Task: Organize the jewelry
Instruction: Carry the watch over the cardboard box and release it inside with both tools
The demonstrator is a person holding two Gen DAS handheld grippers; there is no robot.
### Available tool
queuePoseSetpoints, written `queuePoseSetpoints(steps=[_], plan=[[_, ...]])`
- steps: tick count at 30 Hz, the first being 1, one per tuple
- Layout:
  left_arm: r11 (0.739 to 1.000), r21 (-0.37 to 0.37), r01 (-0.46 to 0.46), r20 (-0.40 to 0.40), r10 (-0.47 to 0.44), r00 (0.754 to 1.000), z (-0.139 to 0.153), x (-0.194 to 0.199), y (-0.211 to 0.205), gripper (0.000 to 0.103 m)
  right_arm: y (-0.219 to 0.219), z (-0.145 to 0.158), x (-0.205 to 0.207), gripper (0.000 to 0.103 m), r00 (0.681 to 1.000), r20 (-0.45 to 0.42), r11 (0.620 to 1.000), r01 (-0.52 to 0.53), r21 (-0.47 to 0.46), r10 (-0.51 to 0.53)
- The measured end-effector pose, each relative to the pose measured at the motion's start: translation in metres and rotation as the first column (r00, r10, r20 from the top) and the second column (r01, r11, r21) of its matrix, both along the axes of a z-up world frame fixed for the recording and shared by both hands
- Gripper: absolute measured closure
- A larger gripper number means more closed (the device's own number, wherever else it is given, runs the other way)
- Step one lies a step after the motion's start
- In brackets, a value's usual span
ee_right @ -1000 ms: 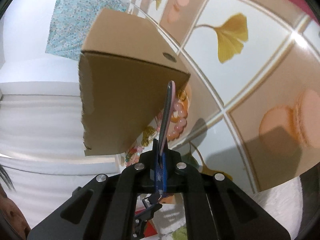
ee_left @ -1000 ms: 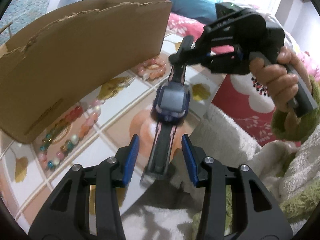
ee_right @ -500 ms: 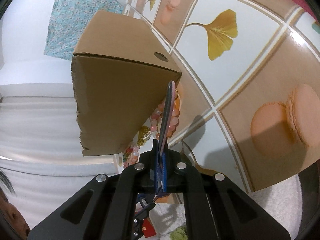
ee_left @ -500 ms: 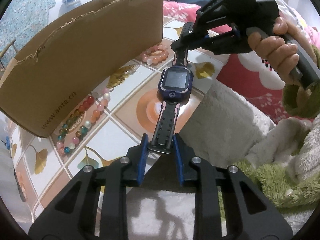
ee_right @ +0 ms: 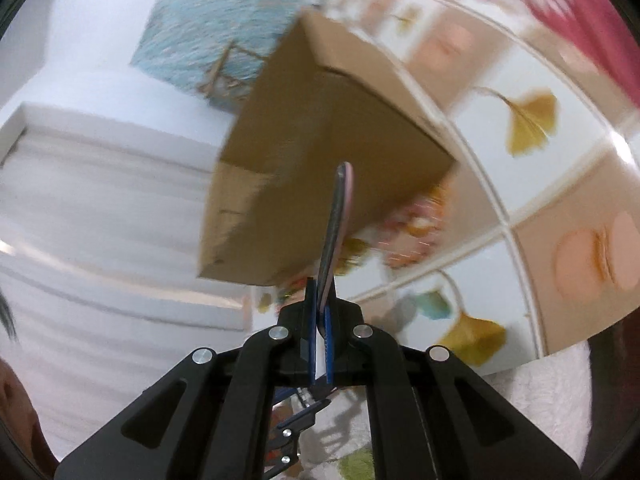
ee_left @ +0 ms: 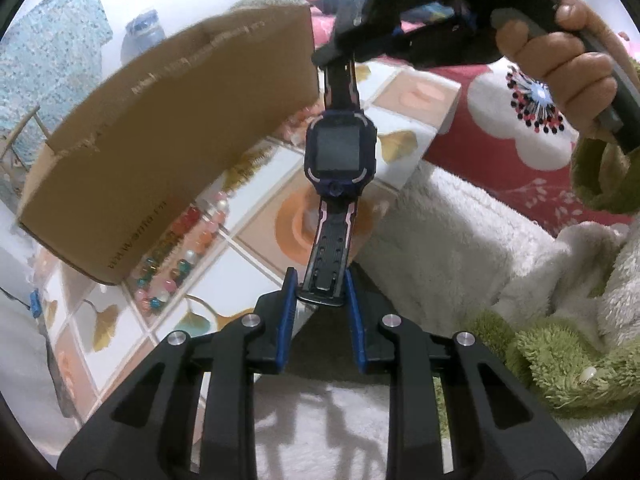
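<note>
Left wrist view: a child's smartwatch, dark blue with pink-edged straps and a blank square screen, hangs stretched in the air between two handheld grippers. The left gripper, at 6 o'clock, has its blue pads clamped on the buckle end of the lower strap; its jaws have just been closing onto that strap. At 1 o'clock the right gripper pinches the tip of the upper strap, its handle wrapped by a person's hand in a fuzzy green sleeve. Beneath the watch lies a tiled mat printed with ginkgo leaves and macarons. A torn cardboard box stands at 10 o'clock, and beaded bracelets in red, pink and teal lie on the mat just beside its near wall. A white fleece blanket fills 3 to 5 o'clock, with a red floral cloth behind it.

Right wrist view, blurred: the right gripper at 6 o'clock is pressed together on the watch strap, seen edge-on and rising toward the centre. The cardboard box sits behind it at 12 o'clock, pink beads smeared at its base toward 2 o'clock. The mat spreads across 3 o'clock.
</note>
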State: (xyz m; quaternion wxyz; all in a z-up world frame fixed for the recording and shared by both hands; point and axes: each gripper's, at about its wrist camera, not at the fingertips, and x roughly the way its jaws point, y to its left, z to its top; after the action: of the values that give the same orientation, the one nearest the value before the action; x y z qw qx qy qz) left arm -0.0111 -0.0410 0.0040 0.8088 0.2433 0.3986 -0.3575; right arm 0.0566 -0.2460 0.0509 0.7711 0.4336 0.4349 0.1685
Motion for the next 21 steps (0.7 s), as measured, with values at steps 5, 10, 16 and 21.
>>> queuePoseSetpoints(steps=[5, 10, 16, 21], plan=[[0.999, -0.036, -0.022, 0.119, 0.026, 0.993, 0.040, 0.006, 0.013, 0.080, 0.013, 0.055, 0.008, 0.099, 0.989, 0.128, 0.996, -0.066, -0.057, 0.073], [0.998, -0.059, -0.037, 0.278, 0.052, 0.959, 0.096, 0.037, 0.025, 0.080, 0.019, 0.116, 0.048, 0.099, 0.958, 0.254, 0.988, -0.110, -0.107, 0.134], [0.995, -0.025, -0.097, 0.328, 0.100, 0.939, 0.134, 0.121, 0.035, 0.080, 0.019, 0.147, 0.140, 0.099, 0.963, 0.209, 0.978, -0.140, -0.152, 0.171], [0.983, 0.089, -0.162, 0.290, 0.130, 0.948, 0.118, 0.199, 0.034, 0.080, 0.030, 0.121, 0.210, 0.099, 0.980, 0.051, 0.959, -0.178, -0.219, 0.193]])
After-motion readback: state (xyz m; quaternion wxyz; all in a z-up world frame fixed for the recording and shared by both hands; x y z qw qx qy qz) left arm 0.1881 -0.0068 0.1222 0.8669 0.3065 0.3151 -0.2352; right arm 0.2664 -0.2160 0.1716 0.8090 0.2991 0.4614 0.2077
